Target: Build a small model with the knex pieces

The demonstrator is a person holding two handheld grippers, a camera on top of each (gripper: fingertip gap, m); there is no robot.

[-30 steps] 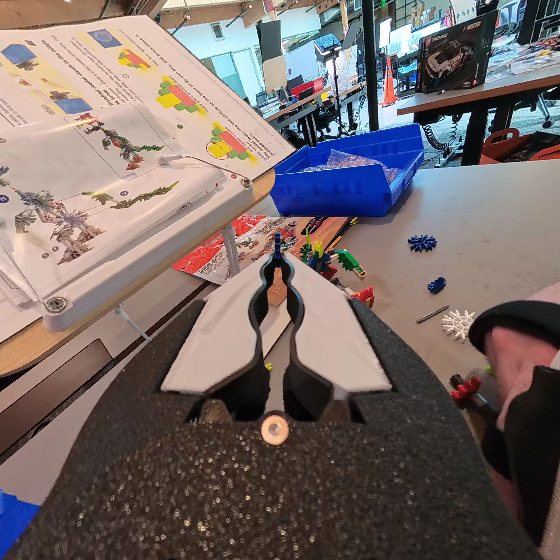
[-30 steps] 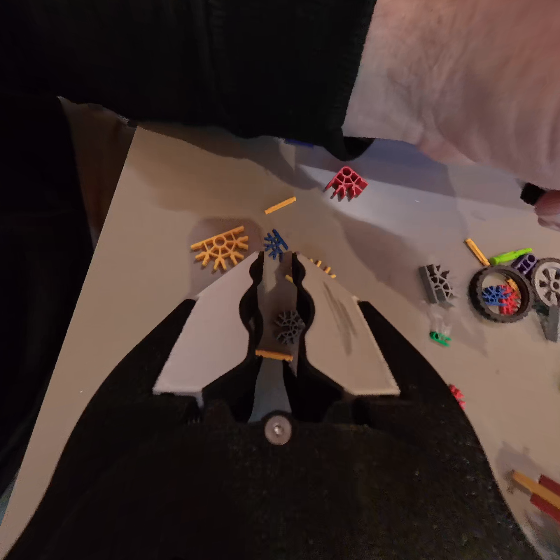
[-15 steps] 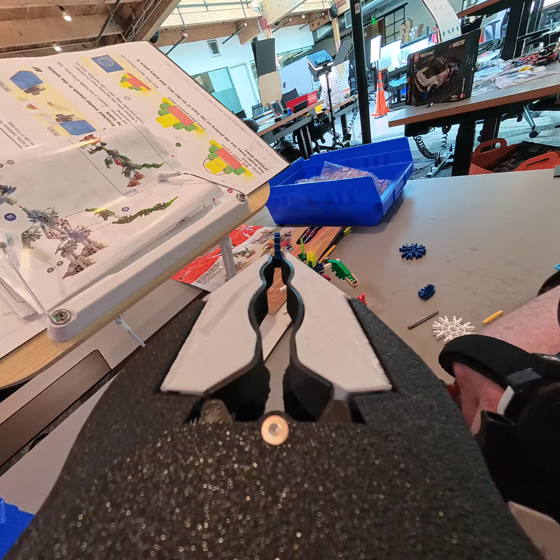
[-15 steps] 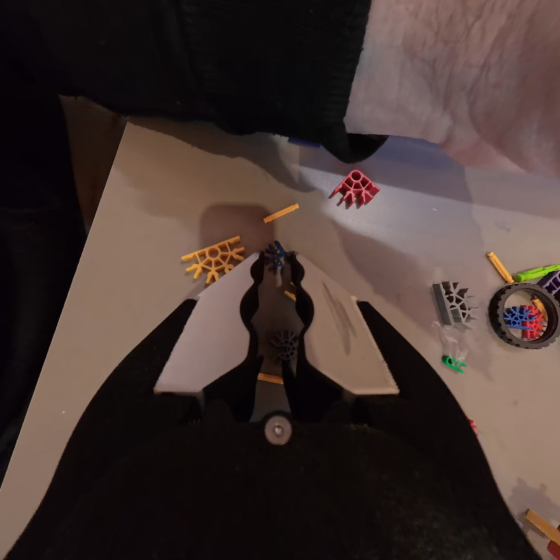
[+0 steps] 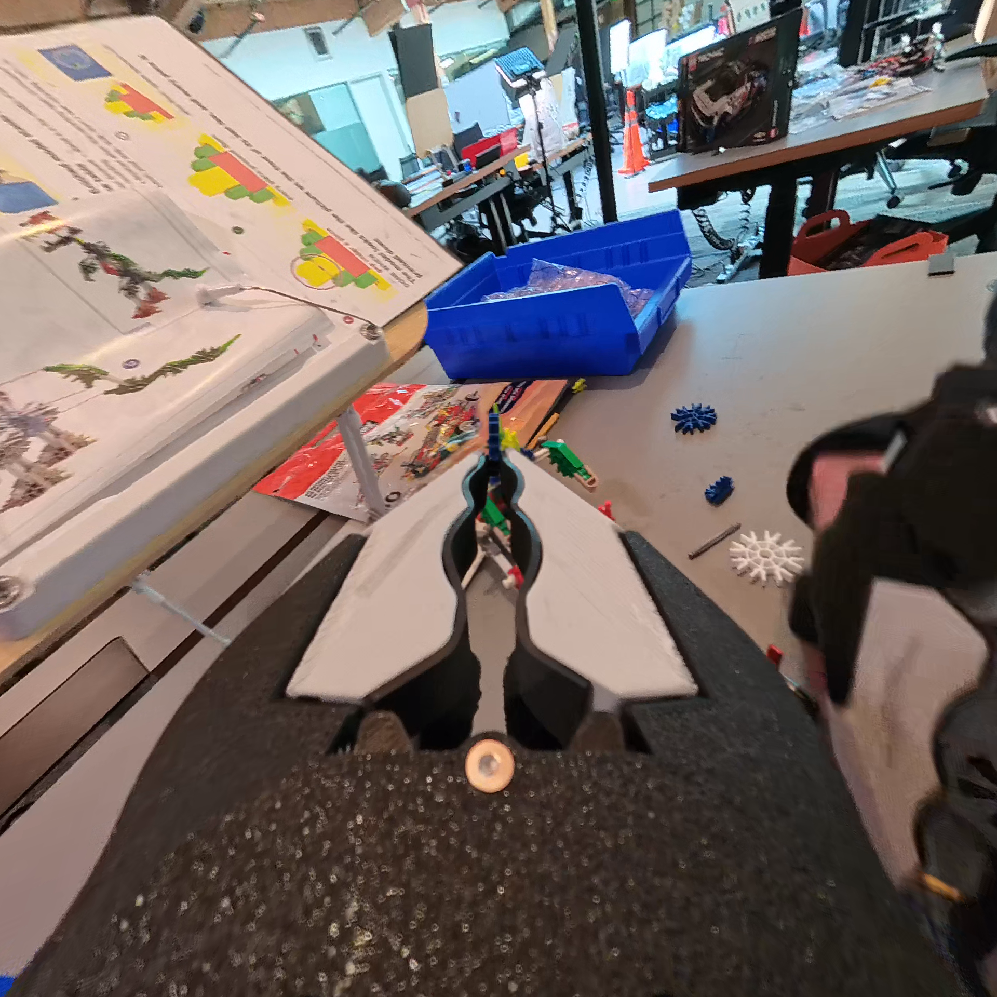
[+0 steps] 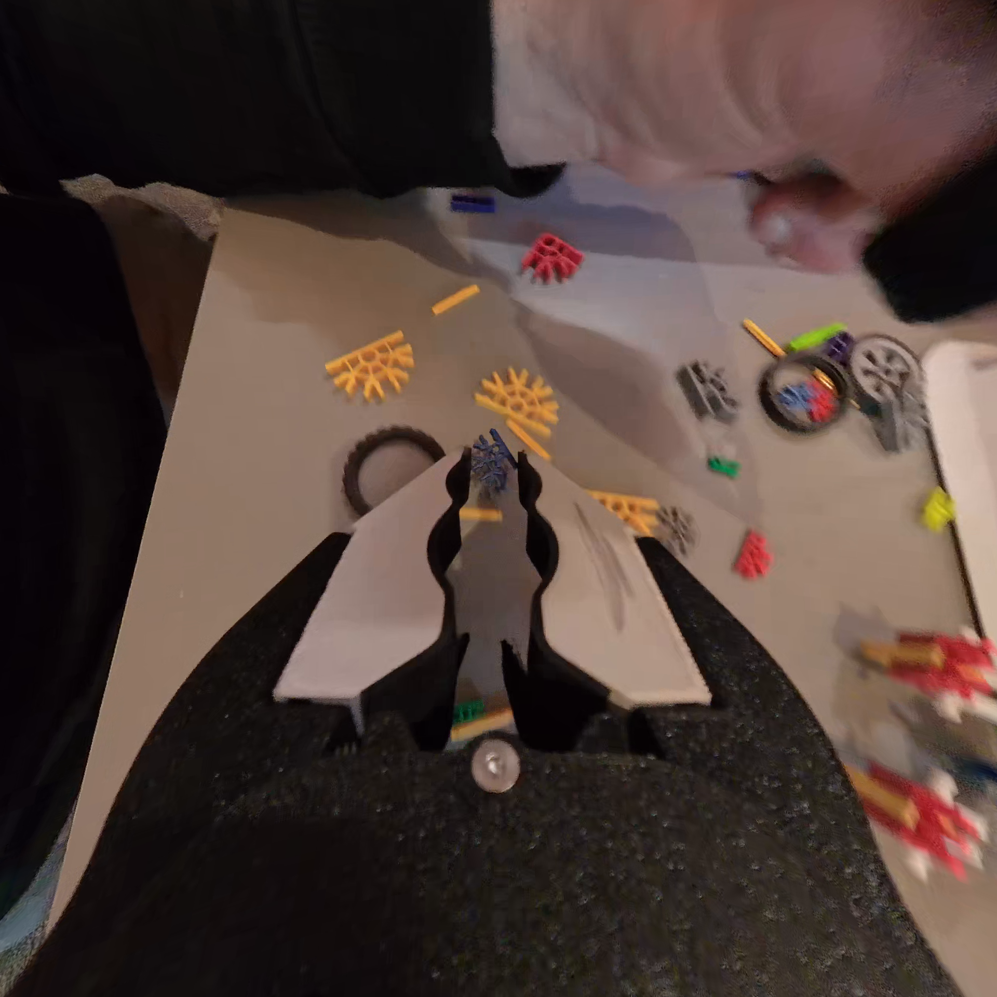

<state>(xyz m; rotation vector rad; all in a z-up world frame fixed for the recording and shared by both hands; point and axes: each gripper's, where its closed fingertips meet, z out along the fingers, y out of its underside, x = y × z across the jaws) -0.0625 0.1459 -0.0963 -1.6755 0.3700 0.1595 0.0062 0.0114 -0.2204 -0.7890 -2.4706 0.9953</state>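
My left gripper (image 5: 493,465) is shut on a thin blue piece (image 5: 493,431) that stands up out of its tips, held above the table next to a small green and yellow build (image 5: 564,458). My right gripper (image 6: 491,461) is shut on a small blue snowflake connector (image 6: 490,463), held over the table among loose parts. Nearest to it are a yellow round connector (image 6: 518,399), a yellow rod (image 6: 480,514) and a black tyre (image 6: 394,464). The right wrist view is motion-blurred. The right hand and its gripper show as a dark shape (image 5: 890,539) in the left wrist view.
An open instruction booklet (image 5: 162,280) on a stand fills the left, with a blue bin (image 5: 539,334) behind. Blue connectors (image 5: 693,418) and a white one (image 5: 766,557) lie on the table. A red connector (image 6: 553,256), a wheel cluster (image 6: 804,394) and red builds (image 6: 939,674) lie right.
My right gripper has closed on the blue connector and pulled back with it; more parts and a tyre have come into its view. My left gripper has drifted right, still holding its blue piece.
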